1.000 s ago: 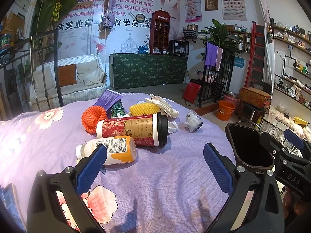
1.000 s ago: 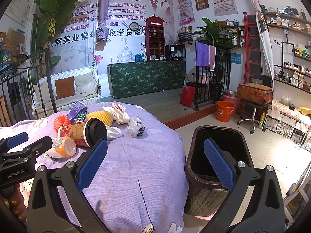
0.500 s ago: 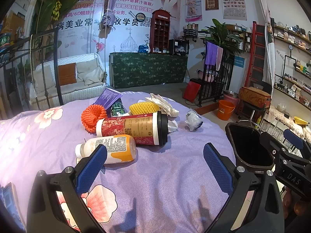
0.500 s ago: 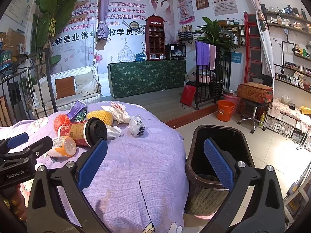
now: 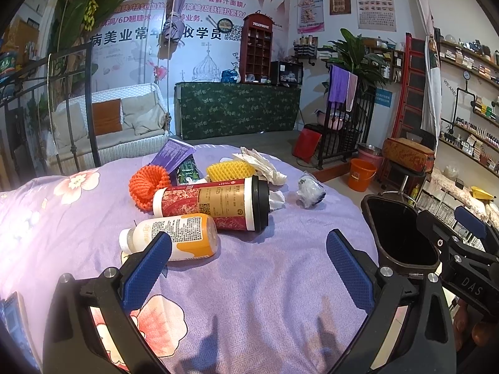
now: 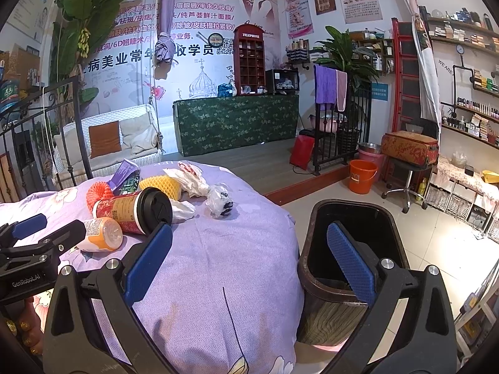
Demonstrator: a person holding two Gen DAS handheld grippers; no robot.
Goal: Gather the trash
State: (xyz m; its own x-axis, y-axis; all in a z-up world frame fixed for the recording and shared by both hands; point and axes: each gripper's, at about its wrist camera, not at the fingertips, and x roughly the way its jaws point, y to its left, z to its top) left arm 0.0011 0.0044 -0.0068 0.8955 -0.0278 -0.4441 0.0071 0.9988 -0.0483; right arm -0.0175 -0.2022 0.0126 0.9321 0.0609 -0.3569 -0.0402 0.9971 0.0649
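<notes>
Jaws of both grippers stand wide apart, empty, above the purple flowered cloth (image 5: 249, 296).
Left gripper (image 5: 249, 268): orange-and-white plastic bottle (image 5: 174, 237) just ahead-left, red paper cup (image 5: 215, 202) beyond. Right gripper (image 6: 249, 261): dark bin (image 6: 343, 249) behind its right jaw.

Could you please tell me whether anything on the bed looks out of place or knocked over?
Yes: trash lies on the purple bedspread. A lidded cup and a bottle lie on their sides, touching; neither shows a spill. The bin beside the bed looks empty.
</notes>
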